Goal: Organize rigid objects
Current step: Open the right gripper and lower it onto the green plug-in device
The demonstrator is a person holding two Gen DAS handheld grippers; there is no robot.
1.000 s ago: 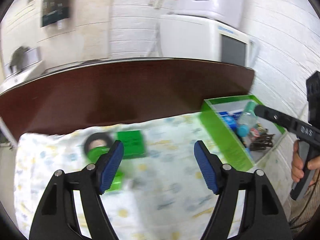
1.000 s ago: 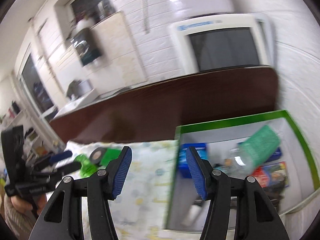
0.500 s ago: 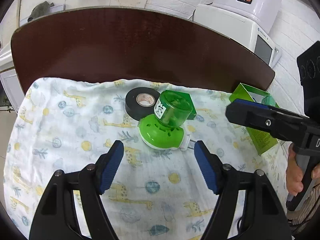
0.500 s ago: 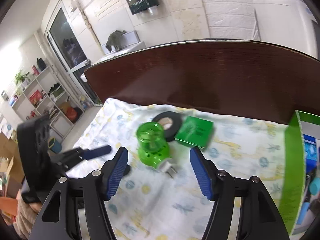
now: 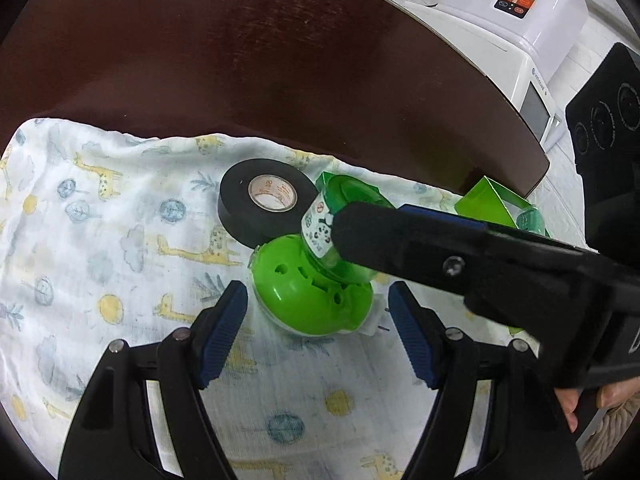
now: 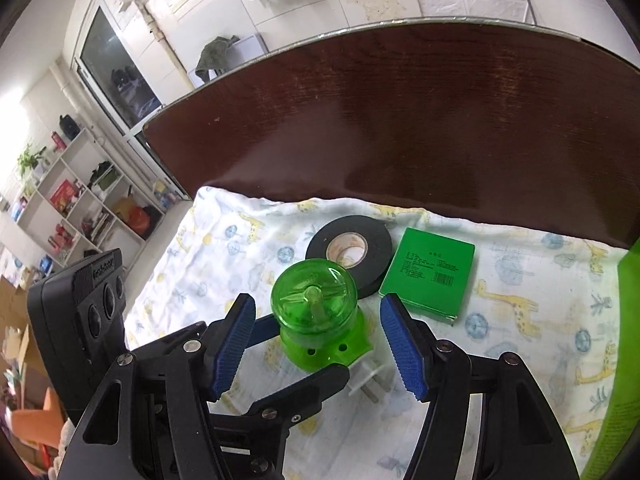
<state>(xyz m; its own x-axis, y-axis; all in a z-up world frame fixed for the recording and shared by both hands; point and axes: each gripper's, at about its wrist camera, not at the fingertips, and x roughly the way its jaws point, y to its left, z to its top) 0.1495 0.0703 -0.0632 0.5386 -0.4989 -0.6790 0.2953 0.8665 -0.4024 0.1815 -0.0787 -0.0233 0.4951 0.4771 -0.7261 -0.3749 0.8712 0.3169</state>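
A green plug-in device (image 6: pixel 320 332) with a clear green bottle on top and a white plug (image 6: pixel 370 380) lies on the giraffe-print cloth (image 6: pixel 520 340). Behind it are a black tape roll (image 6: pixel 348 248) and a flat green box (image 6: pixel 428 276). My right gripper (image 6: pixel 317 312) is open, its blue pads on either side of the bottle without touching it. My left gripper (image 5: pixel 317 300) is open too, straddling the device's round base (image 5: pixel 308 300) from the near side. The right gripper's finger (image 5: pixel 420 248) crosses in front of the bottle (image 5: pixel 320 232), and the tape roll (image 5: pixel 264 204) lies behind it.
The cloth covers the near part of a dark brown table (image 6: pixel 400 120). A green bin (image 5: pixel 484 204) stands at the cloth's right end, and its wall (image 6: pixel 624 320) fills the right edge of that view. A white appliance (image 5: pixel 520 20) sits beyond the table. A hand (image 5: pixel 580 404) holds the right gripper.
Both grippers came down and closed in on the green device. The right one swung left from over the bin, and its jaws stand a little wider.
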